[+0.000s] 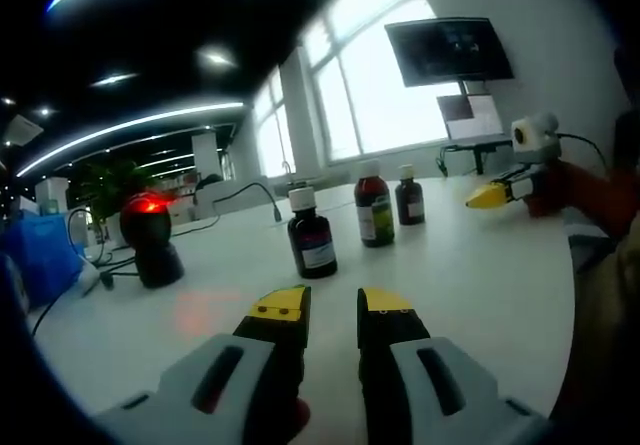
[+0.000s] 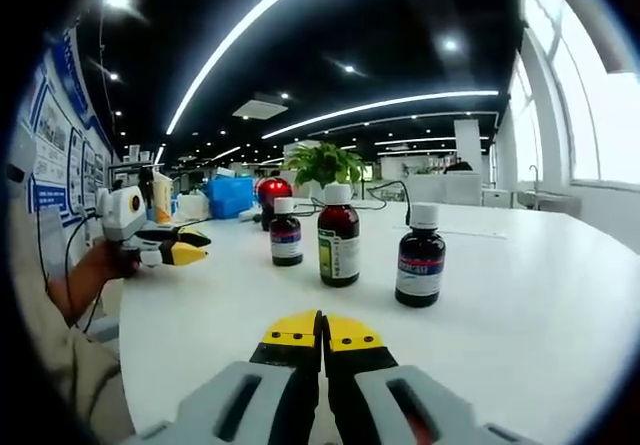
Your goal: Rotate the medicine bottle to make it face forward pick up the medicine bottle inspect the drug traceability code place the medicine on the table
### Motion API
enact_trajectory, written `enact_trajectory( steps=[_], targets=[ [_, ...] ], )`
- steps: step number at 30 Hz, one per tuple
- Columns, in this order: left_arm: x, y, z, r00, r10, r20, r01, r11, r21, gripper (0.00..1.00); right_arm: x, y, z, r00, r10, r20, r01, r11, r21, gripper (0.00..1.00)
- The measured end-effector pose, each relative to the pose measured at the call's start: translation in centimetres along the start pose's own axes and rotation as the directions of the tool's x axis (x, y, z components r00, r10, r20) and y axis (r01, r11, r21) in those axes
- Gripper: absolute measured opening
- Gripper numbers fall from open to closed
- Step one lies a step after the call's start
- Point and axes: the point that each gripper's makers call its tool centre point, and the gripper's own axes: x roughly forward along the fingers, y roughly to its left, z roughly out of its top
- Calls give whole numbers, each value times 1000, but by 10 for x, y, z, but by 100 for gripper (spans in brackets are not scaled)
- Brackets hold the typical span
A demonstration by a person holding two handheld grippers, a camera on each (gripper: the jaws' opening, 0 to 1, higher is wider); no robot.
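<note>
From the left gripper view, my left gripper (image 1: 333, 310) sits low over the white bench (image 1: 480, 285) with its yellow-tipped jaws a narrow gap apart and nothing between them, which I read as a resting pose before any reach. Ahead stand three dark brown glass medicine bottles with white caps in a loose row: the nearest bottle (image 1: 311, 235) with a white and blue label, the middle bottle (image 1: 374, 207) with a greenish label, and the farthest, smallest-looking bottle (image 1: 408, 197). They stand upright and apart from one another, I judge so that each can be taken singly. To the left is a black stand scanner with a glowing red head (image 1: 150, 230), presumably placed there for reading the traceability code, and beyond it a blue bag (image 1: 40, 255). My right gripper (image 1: 497, 193) comes in from the right, held above the bench; I cannot tell its jaw state here. From the right gripper view, that gripper (image 2: 322, 333) shows its yellow tips pressed together, holding nothing. The same row appears from the other side: a bottle with a red and blue label (image 2: 419, 257) nearest, the green-labelled one (image 2: 339, 236) in the middle, and the small one (image 2: 286, 233) beyond (labels face different ways, so turning one forward looks like the step not yet begun). The left gripper (image 2: 185, 247) hovers at the left, clear of the bottles.
</note>
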Motion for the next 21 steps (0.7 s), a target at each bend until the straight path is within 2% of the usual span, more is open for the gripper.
enact_trajectory(
  steps=[2, 8, 16, 21],
  targets=[
    [0, -1, 1, 1000, -3, 3, 3, 1000, -3, 11, 0, 2, 1, 1000, 14, 2, -14, 1000, 11, 0],
    [0, -1, 1, 1000, -3, 1, 3, 1000, -5, 11, -1, -4, 7, 1000, -11, 16, 11, 1000, 19, 0],
    [0, -1, 1, 1000, -2, 2, 2, 1000, -3, 11, -2, -5, 11, 1000, -20, 16, 21, 999, -41, 2],
    [0, -1, 2, 1000, -2, 2, 2, 1000, -3, 11, -2, -6, 14, 999, -26, 20, 26, 999, -46, 4]
  ],
)
